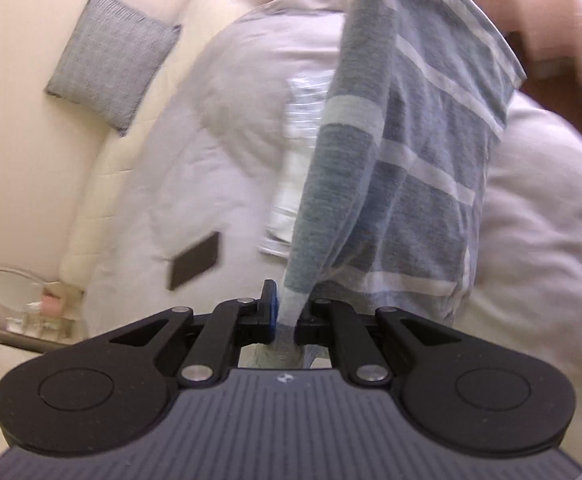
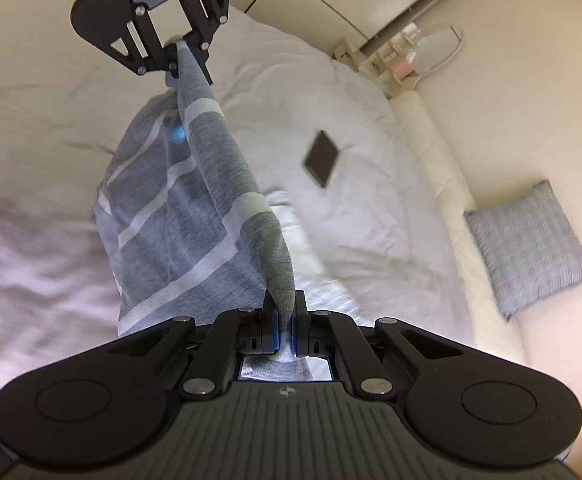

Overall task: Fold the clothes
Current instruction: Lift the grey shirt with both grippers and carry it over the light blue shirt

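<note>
Right gripper clamped on edge of grey striped garment. Left gripper at top of view, closed on far end of same edge. Edge stretched between the two; rest of garment hangs over white bed cover. Dark flat rectangle on cover. Grey cushion beside bed. Mirror in corner.

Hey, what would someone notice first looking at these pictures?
A grey striped garment hangs stretched between the left tool and the right tool, both shut on its top edge, above a white bed. A dark flat rectangle lies on the bed, and a grey cushion leans by the wall.
</note>
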### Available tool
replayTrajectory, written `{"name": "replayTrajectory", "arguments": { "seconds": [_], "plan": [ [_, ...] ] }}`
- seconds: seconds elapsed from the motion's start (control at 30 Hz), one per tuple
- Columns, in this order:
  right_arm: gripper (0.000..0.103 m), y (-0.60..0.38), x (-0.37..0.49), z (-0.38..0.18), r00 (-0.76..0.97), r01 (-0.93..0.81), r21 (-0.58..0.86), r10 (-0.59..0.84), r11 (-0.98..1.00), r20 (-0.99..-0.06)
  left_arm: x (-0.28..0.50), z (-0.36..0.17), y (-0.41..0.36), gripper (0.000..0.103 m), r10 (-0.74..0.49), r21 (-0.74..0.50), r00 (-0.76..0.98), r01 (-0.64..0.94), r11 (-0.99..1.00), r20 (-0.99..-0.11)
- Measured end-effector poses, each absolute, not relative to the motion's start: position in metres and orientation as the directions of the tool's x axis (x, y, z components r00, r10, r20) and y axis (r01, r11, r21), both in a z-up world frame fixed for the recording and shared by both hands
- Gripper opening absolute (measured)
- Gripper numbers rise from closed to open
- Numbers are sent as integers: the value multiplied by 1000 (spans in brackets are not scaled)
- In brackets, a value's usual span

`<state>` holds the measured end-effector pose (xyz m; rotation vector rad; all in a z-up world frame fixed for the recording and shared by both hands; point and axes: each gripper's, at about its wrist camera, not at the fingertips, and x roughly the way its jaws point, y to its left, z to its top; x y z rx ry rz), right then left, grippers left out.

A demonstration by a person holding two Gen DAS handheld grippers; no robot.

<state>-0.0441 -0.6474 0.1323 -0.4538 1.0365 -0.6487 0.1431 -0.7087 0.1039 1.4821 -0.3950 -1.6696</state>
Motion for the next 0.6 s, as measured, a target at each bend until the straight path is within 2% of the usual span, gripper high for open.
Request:
{"name": "replayTrajectory", "arguments": {
  "seconds": [0.17, 0.27, 0.33, 0.5, 0.6],
  "plan": [
    [2, -771, -57, 146, 407, 278, -707, -747, 650, -526, 112, 112, -798, 5, -797, 764, 157, 438, -473, -583],
    [2, -820, -67, 142, 443, 277, -730, -757, 625, -480, 94, 79, -821, 5, -760, 736, 180, 462, -495, -624],
    [2, -843, -76, 118, 449, 266, -695, -724, 668, -523, 82, 36, -825, 5, -711, 695, 186, 478, -537, -678],
    [2, -866, -93, 15, 406, 176, -581, -596, 795, -693, 56, -73, -814, 5, -580, 601, 206, 464, -651, -788],
    [3, -864, -103, -20, 381, 137, -543, -550, 828, -743, 50, -94, -806, 6, -591, 616, 221, 464, -636, -776]
  ]
}}
